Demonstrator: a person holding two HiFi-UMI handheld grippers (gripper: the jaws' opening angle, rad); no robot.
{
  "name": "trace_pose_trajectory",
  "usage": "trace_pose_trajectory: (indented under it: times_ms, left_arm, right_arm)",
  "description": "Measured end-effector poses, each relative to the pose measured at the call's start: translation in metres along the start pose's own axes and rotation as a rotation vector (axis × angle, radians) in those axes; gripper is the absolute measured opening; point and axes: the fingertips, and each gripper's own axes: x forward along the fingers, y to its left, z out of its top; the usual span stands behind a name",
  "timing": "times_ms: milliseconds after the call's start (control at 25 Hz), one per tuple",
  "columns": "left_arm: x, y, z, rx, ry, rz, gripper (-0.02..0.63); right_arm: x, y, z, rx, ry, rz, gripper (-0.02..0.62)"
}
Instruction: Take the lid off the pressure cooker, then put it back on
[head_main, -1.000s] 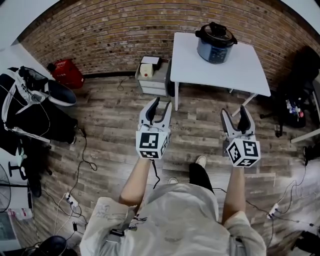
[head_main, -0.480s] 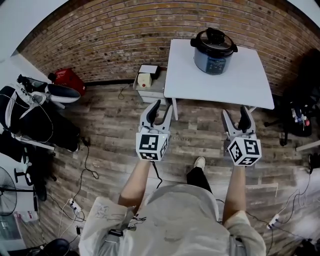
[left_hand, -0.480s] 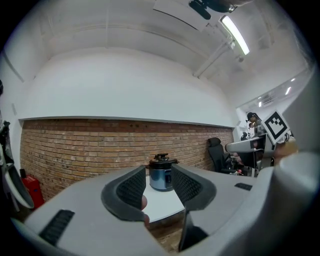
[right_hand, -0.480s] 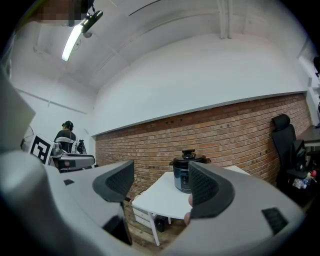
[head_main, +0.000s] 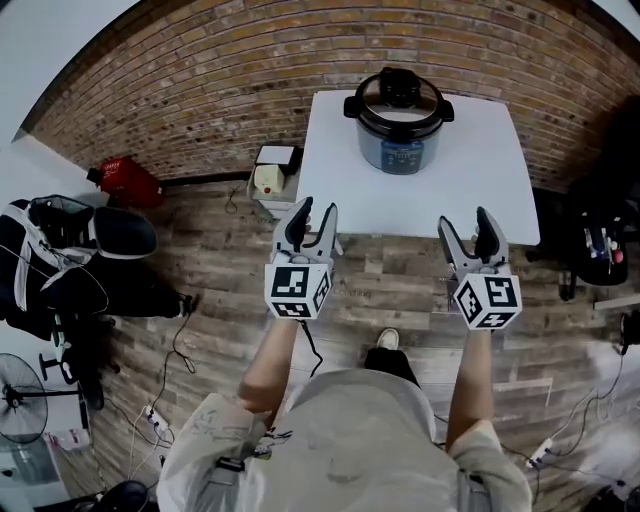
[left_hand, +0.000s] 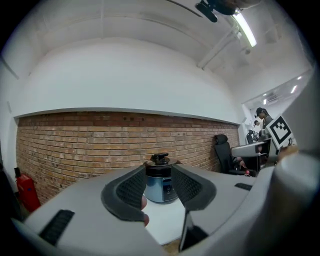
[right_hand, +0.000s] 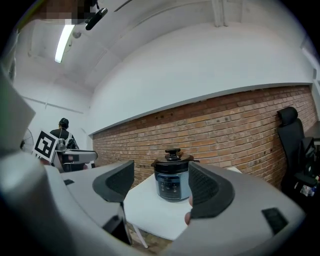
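Head view: pressure cooker (head_main: 399, 125) stood upright toward the back of the white bench (head_main: 480, 190), close to the brick wall (head_main: 200, 90). Its black lid (head_main: 399, 95) sat on the pot with the knob on top. The inside of the pot was hidden, so contents could not be told. Nothing else was seen on the bench.

Left gripper (head_main: 317, 210) and right gripper (head_main: 465, 222) were held level over the wooden floor (head_main: 200, 270) at the near edge of the bench, well apart from the cooker and from each other.

Left gripper view: fingers (left_hand: 131, 190) were spread, nothing between them. The cooker showed in the gap, far beyond the tips.

Right gripper view: fingers (right_hand: 207, 187) were spread wide and gripped nothing. The cooker again showed through the gap, untouched.

Surroundings: a small white cabinet (head_main: 270, 178) stood just beside the bench's left leg. A red canister (head_main: 125, 180) lay near the wall further left. Black bags (head_main: 80, 260) and a fan (head_main: 20, 410) were at the far left, and cables (head_main: 170, 350) trailed across the floor. A black chair (head_main: 600, 230) stood to the right of the bench. Another person (right_hand: 62, 131) was at a far desk.

No object lay between the grippers and the cooker.
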Motion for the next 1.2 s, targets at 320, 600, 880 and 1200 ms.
trace_pose_trajectory:
  times_ms: [320,600,880,1200]
  left_arm:
    - [0.074,-0.006,0.002,0.002,0.02,0.045,0.175]
    - [0.114,0.013,0.002,-0.005,0.026,0.062,0.176]
    - [0.164,0.051,-0.008,-0.031,0.021,0.063,0.176]
    - [0.228,0.108,0.009,-0.05,-0.021,0.054,0.176]
  right_arm:
    - [0.052,-0.064,0.004,0.028,0.004,0.046,0.337]
    - [0.102,-0.078,0.015,0.015,-0.011,0.092,0.337]
    - [0.159,-0.081,0.024,-0.016,-0.016,0.104,0.337]
    - [0.24,-0.076,0.053,-0.045,-0.03,0.11,0.337]
